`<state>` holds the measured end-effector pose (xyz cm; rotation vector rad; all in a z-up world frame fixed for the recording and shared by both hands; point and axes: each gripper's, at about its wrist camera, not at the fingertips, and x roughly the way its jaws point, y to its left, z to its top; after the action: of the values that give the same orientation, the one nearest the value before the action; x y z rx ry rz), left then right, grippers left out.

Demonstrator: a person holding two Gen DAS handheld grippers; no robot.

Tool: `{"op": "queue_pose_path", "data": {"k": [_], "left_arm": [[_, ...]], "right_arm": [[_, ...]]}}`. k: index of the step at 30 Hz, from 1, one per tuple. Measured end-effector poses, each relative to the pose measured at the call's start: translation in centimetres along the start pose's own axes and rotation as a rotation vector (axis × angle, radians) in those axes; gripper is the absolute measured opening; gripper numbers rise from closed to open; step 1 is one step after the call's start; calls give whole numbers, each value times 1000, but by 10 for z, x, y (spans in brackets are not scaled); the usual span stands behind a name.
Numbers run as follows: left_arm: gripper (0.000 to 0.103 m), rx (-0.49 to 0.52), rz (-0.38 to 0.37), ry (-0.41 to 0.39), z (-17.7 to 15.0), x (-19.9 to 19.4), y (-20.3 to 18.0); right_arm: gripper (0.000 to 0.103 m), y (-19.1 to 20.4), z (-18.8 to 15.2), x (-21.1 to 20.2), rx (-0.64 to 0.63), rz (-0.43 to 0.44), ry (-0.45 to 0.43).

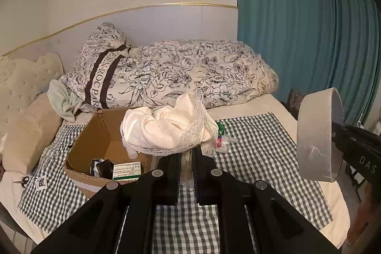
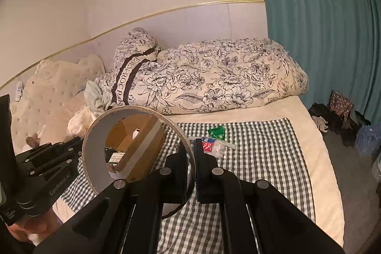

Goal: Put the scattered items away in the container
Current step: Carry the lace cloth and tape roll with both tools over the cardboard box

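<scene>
My left gripper (image 1: 186,155) is shut on a cream satin and lace garment (image 1: 166,127), held bunched above the near right corner of the open cardboard box (image 1: 95,135). In the box lie a green-and-white carton (image 1: 126,170) and a black item (image 1: 102,168). My right gripper (image 2: 191,149) is shut on the rim of a large grey tape roll (image 2: 94,158), lifted off the bed; that roll (image 1: 314,135) hangs right of the box. A green packet (image 2: 216,131) and a clear plastic bag (image 2: 215,145) lie on the checked cloth (image 2: 262,158). The left gripper (image 2: 76,142) is at the left, with the garment (image 2: 78,120) beyond it.
A floral duvet (image 1: 190,73) lies along the wall behind the box. A beige pillow (image 1: 28,135) and the tufted headboard (image 1: 21,82) are at the left. Scissors (image 1: 22,181) and a small tag (image 1: 40,182) lie near the cloth's left edge. Teal curtain (image 2: 321,27) and floor clutter (image 2: 338,116) are to the right.
</scene>
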<state>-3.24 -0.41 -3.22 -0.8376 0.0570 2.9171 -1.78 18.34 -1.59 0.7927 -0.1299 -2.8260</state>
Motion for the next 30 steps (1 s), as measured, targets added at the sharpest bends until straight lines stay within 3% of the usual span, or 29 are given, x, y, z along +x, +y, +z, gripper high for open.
{"op": "queue_pose_path", "data": {"k": [30], "left_arm": [[9, -97, 118, 52, 9, 33, 138]], "right_arm": [[4, 117, 27, 100, -92, 105, 66]]}}
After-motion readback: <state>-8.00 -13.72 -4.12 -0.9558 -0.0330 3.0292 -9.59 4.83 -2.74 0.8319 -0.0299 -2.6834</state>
